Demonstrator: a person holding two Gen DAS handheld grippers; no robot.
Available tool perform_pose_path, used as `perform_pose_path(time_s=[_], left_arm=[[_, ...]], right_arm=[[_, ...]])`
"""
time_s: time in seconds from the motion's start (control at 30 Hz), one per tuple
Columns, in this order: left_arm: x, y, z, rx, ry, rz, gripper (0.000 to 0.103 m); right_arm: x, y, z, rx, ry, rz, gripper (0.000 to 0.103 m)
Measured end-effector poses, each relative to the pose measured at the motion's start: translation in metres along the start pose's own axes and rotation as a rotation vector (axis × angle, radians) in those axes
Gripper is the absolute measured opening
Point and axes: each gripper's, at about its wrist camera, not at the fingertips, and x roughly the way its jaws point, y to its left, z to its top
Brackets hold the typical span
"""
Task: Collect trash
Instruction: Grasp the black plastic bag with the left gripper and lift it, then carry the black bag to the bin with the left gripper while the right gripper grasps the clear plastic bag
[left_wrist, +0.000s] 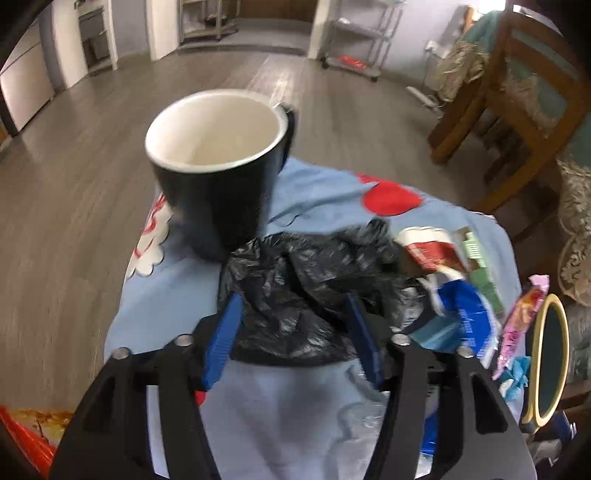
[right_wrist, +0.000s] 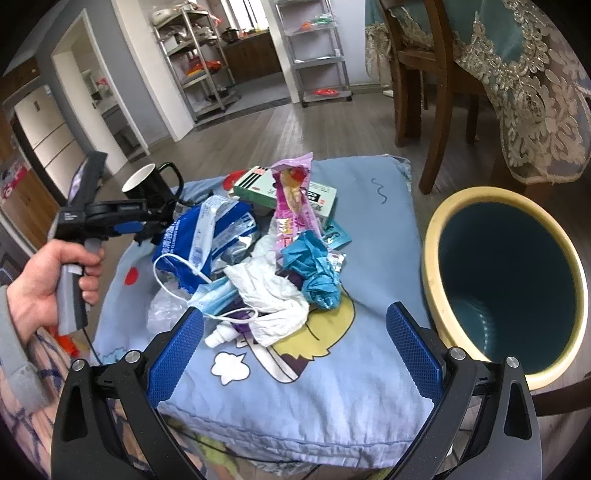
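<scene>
The largest thing here is the pale blue cartoon-printed cushion (right_wrist: 325, 354), which carries the whole heap of rubbish; everything below is placed relative to it. Just off its right edge stands the round bin with a cream rim and dark teal inside (right_wrist: 436, 229), mouth open and apparently empty. At the cushion's far left corner stands a black ceramic mug with a white interior (left_wrist: 218, 162), which looks like crockery rather than trash.

On the cushion's middle lies the pile: a crumpled black plastic bag (left_wrist: 310, 291) nearest the mug, a blue and white plastic pouch (right_wrist: 207, 236), a crumpled white tissue (right_wrist: 273, 291), a green and white cardboard box (right_wrist: 258, 188) at the far side, a pink snack wrapper (right_wrist: 291, 206) draped over it, a scrunched teal wrapper (right_wrist: 314, 269) and a pale blue face mask (right_wrist: 214, 295) toward the near edge.

The left gripper (left_wrist: 291, 314) has its blue fingers (left_wrist: 225, 332) spread moderately on either side of the black bag, not yet pinching it. The right gripper (right_wrist: 295, 350) hovers over the cushion's near edge with its fingers wide and nothing between them.

The step in hand seems to be the first pick, with all the rubbish still outside the bin. Next, the left fingers need to close on a fold of the bag without nudging the mug, then carry it across the cushion to the bin.
</scene>
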Motion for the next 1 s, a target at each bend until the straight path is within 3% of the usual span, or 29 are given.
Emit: perform_pose_path(time_s=[0.17,0.27,0.3,0.33,0.53,1.0], left_arm=[[0.029,0.008,-0.004,-0.043,0.079,-0.017,0.068],[0.039,0.01,-0.006,-0.048,0.085,-0.038,0.068],[0.041,0.01,-0.007,-0.043,0.082,-0.05,0.061],[0.041,0.009,-0.007,-0.037,0.085,-0.063,0.046],[0.028,0.007,-0.012,-0.021,0.071,-0.111,0.014],[-0.095,0.025,-0.046,-0.04,-0.122,-0.188,0.011]], right_arm=[[0.0,0.0,-0.002,0.002,0.001,-0.003,0.098],[-0.003,-0.003,-0.002,0.01,-0.007,-0.006,0.098],[-0.004,-0.004,-0.002,0.013,-0.007,-0.007,0.098],[-0.004,-0.005,-0.002,0.017,-0.008,-0.007,0.098],[-0.002,-0.004,-0.001,0.017,-0.007,-0.002,0.098],[0.016,0.028,-0.012,-0.089,0.047,0.038,0.096]])
